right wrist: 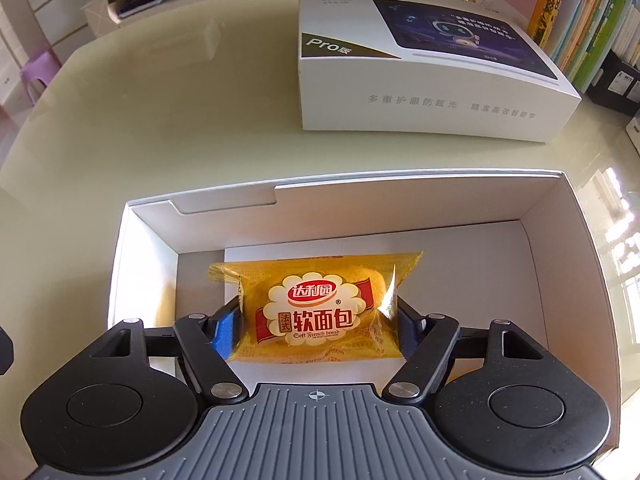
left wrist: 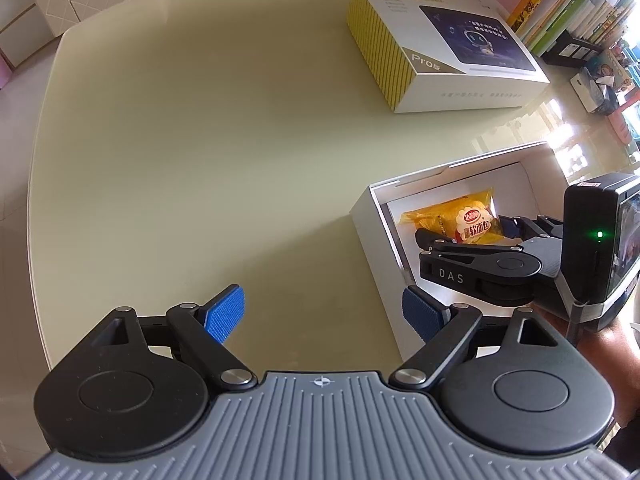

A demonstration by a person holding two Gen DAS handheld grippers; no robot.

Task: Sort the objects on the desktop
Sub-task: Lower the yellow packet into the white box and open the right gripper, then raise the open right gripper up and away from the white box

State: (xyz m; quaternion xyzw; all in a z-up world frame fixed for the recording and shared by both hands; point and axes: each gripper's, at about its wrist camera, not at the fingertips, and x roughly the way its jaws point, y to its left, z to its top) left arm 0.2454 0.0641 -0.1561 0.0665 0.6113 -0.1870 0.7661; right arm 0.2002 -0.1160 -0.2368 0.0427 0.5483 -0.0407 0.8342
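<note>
My right hand-held gripper (right wrist: 316, 330) was pinching the yellow soft-bread packet (right wrist: 320, 308), its blue pads pressed against the packet's two sides. The packet sat low inside the open white box (right wrist: 400, 204), over the box floor; I could not tell whether it was touching the floor or held just above it. From the left wrist view I saw the same packet (left wrist: 460, 216) within the box (left wrist: 372, 224), with the right hand-held gripper (left wrist: 468, 236) reaching in over the near wall.

My left hand-held gripper (left wrist: 324, 314) was spread wide and held nothing, hanging above the bare counter (left wrist: 200, 140) just beside the open box.

Farther back on the counter (right wrist: 160, 120) lay a closed white tablet box (right wrist: 420, 80) marked "Pro", well apart from the open one. Beyond it, books (right wrist: 580, 20) stood along the right edge.
</note>
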